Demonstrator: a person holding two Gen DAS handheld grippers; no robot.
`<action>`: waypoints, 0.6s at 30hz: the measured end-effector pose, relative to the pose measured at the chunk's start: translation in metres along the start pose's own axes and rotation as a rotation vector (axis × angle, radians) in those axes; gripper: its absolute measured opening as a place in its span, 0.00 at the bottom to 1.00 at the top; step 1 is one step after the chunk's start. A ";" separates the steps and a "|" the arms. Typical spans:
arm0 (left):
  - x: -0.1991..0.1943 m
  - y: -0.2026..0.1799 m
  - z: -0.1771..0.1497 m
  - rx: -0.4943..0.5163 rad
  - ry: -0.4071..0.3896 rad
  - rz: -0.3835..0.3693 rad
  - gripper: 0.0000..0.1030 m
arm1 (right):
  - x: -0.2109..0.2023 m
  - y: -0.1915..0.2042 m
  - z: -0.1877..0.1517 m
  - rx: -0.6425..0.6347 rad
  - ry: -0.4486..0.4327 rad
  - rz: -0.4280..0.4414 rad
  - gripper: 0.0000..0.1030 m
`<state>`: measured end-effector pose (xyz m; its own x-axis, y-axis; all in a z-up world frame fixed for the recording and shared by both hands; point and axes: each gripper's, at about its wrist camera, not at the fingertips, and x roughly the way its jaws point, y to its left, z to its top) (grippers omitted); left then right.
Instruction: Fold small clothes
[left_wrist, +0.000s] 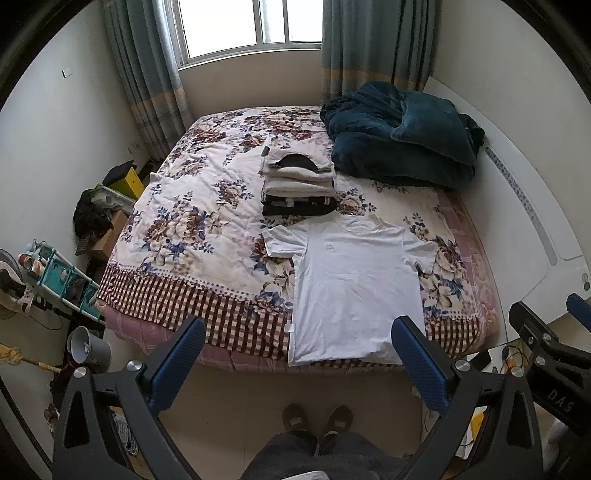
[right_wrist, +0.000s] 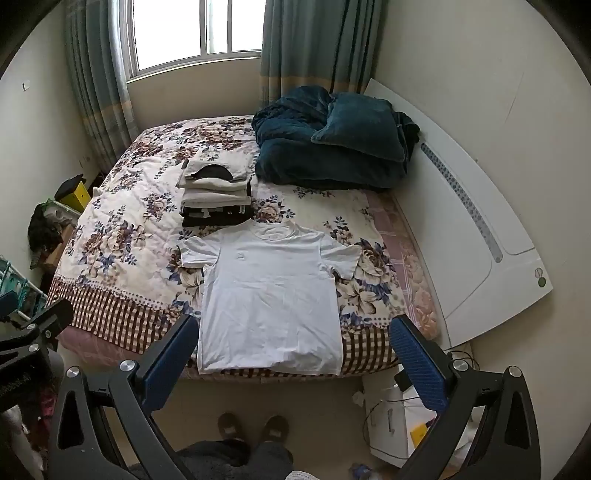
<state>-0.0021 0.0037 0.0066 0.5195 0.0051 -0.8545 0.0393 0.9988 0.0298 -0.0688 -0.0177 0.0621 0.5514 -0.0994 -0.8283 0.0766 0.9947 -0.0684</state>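
A white T-shirt (left_wrist: 354, 280) lies flat and spread out, front up, at the near edge of the floral bedspread (left_wrist: 192, 221); it also shows in the right wrist view (right_wrist: 269, 295). Behind it stands a stack of folded clothes (left_wrist: 299, 181), grey and beige over black, also in the right wrist view (right_wrist: 218, 195). My left gripper (left_wrist: 299, 332) is open and empty, held back above the bed's near edge. My right gripper (right_wrist: 295, 328) is open and empty, above the shirt's hem. The right gripper's body shows at the right of the left wrist view (left_wrist: 546, 347).
A dark teal blanket (left_wrist: 399, 136) is heaped at the bed's far right. A white headboard (right_wrist: 480, 236) runs along the right. Shelves and clutter (left_wrist: 59, 280) stand left of the bed. The person's slippered feet (left_wrist: 317, 421) are on the floor in front.
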 end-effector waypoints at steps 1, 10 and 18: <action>0.000 0.000 -0.001 0.000 -0.002 0.000 1.00 | -0.001 0.001 0.000 0.000 0.000 0.000 1.00; -0.002 -0.005 0.001 0.003 -0.009 0.003 1.00 | -0.006 -0.005 -0.002 0.007 -0.004 0.000 1.00; -0.004 -0.010 0.001 -0.001 -0.014 0.002 1.00 | -0.009 -0.007 0.000 0.007 -0.005 0.005 1.00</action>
<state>-0.0040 -0.0059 0.0102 0.5311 0.0063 -0.8473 0.0377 0.9988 0.0310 -0.0747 -0.0240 0.0697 0.5562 -0.0948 -0.8256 0.0799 0.9950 -0.0604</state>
